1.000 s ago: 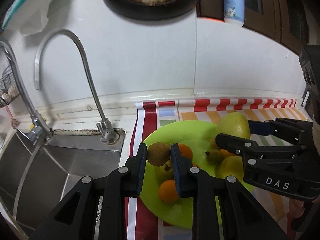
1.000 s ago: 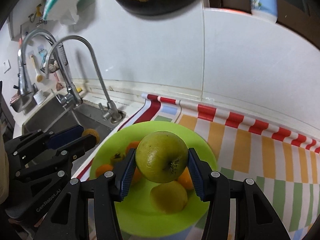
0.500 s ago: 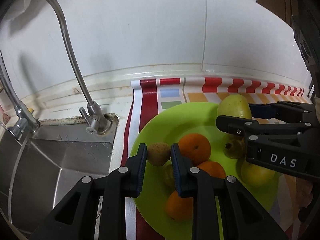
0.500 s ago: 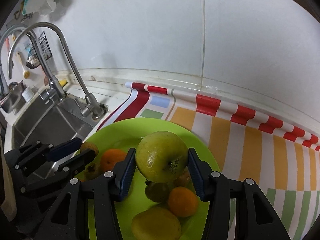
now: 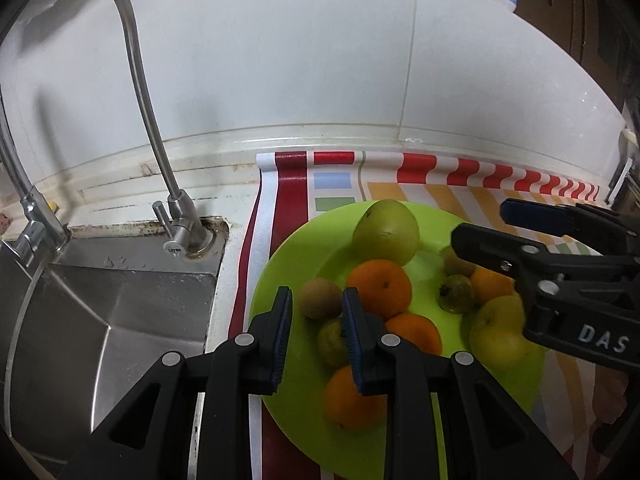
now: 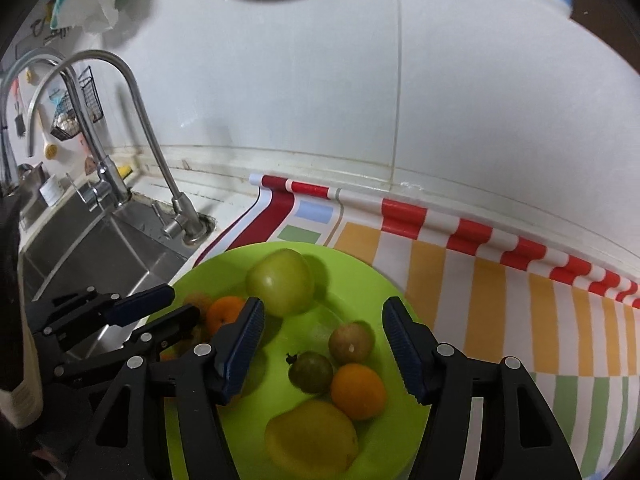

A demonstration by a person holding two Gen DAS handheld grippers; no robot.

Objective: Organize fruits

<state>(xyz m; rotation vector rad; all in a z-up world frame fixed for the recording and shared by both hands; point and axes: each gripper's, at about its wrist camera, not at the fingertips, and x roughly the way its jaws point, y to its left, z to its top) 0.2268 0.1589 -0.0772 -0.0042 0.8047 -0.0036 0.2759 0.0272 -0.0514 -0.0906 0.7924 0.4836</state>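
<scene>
Looking at your two grippers, this is how things stand.
Left gripper (image 5: 316, 312): your jaws stand with a narrow gap, and nothing is gripped. The small brown fruit (image 5: 321, 298) lies on the plate just ahead of the tips, free of both pads.
Right gripper (image 6: 323, 320): your jaws are spread wide and hold nothing. They hang over the middle of the plate.
Big green apple (image 6: 280, 282): it rests on the far part of the plate, just beyond your right fingertips, and touches neither of them.
Green plate (image 6: 372, 276): it sits on the striped mat (image 6: 500, 300), close beside the sink (image 5: 112, 304).
Other fruits: an orange (image 5: 379, 288) lies between the apple and the brown fruit. A second orange (image 6: 358, 390), a dark green fruit (image 6: 311, 372), a brownish round fruit (image 6: 351, 342) and a yellow fruit (image 6: 311, 438) lie in a group under your right gripper.
Faucet (image 5: 138, 92): it stands at the corner of the sink, left of the mat.
</scene>
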